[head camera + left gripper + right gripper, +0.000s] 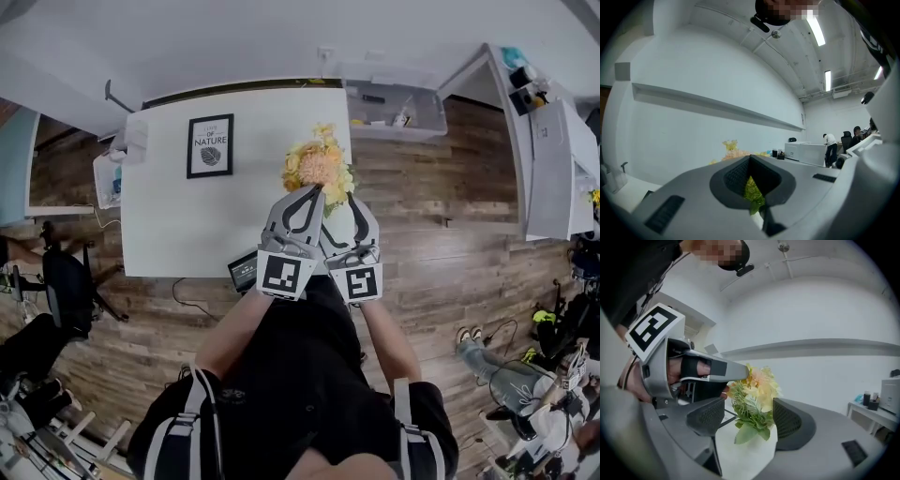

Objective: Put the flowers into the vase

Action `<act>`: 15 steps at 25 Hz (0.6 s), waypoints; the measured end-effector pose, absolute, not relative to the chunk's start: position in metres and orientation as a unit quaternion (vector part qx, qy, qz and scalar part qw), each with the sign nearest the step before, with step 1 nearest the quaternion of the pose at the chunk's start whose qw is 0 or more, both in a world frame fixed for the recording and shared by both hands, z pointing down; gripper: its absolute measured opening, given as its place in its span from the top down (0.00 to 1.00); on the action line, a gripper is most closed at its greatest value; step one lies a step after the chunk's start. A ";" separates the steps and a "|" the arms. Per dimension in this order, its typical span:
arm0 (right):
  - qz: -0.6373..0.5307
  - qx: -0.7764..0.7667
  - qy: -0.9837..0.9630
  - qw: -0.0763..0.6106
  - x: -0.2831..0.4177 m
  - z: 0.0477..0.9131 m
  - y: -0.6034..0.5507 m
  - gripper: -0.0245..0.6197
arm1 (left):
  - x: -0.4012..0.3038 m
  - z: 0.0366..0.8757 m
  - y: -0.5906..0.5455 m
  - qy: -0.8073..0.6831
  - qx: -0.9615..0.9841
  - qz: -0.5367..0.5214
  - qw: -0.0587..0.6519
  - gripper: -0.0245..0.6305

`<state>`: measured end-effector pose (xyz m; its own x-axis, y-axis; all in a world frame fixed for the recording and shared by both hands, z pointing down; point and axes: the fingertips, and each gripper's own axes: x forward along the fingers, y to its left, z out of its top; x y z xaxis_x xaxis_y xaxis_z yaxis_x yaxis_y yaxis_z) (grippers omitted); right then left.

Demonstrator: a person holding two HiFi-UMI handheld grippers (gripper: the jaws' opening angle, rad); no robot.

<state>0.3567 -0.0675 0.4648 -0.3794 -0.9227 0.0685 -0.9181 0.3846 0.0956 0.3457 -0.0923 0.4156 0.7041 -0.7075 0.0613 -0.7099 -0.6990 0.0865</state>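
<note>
Head view: you held both tongs side by side over the right part of the white worktop; the left tongs and right tongs both pointed into the flowers, a yellow and peach bunch with green leaves sitting near the worktop's right edge; a framed print lay well apart to the left; a clear box sat beyond the far right corner; no vase could be made out here.

Left gripper view: your left tongs were closed together, pinching a green leaf of the flowers between the ribbed pads; pale blossoms showed just above the tips.

Right gripper view: your right tongs stood wide apart, gripping nothing; the flowers hung in the gap between the two pads, leaves low, blossoms high; the left tongs came in from the left with the tip touching the bunch; the white surface under the leaves could not be told as vase or worktop.
</note>
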 end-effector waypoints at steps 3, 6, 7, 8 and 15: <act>0.005 0.590 -0.805 0.060 0.352 0.467 -0.062 0.45 | 0.342 0.416 -0.088 -0.380 0.924 0.013 0.048 0.93; 0.014 0.622 -0.781 0.056 0.348 0.465 -0.051 0.45 | 0.338 0.415 -0.083 -0.372 0.927 0.011 0.043 0.93; 0.013 0.632 -0.773 0.054 0.347 0.464 -0.047 0.45 | 0.335 0.414 -0.081 -0.370 0.928 0.011 0.042 0.93; 0.017 0.643 -0.764 0.053 0.346 0.463 -0.042 0.45 | 0.331 0.414 -0.080 -0.367 0.929 0.011 0.040 0.93; 0.039 0.678 -0.732 0.061 0.326 0.453 0.006 0.46 | 0.301 0.404 -0.049 -0.326 0.945 0.002 0.003 0.93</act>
<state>0.3257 0.0058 0.4532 -0.0738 -0.9872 0.1415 -0.9966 0.0783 0.0261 0.3013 -0.0490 0.4045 0.7870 -0.6169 0.0050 -0.6170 -0.7870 0.0052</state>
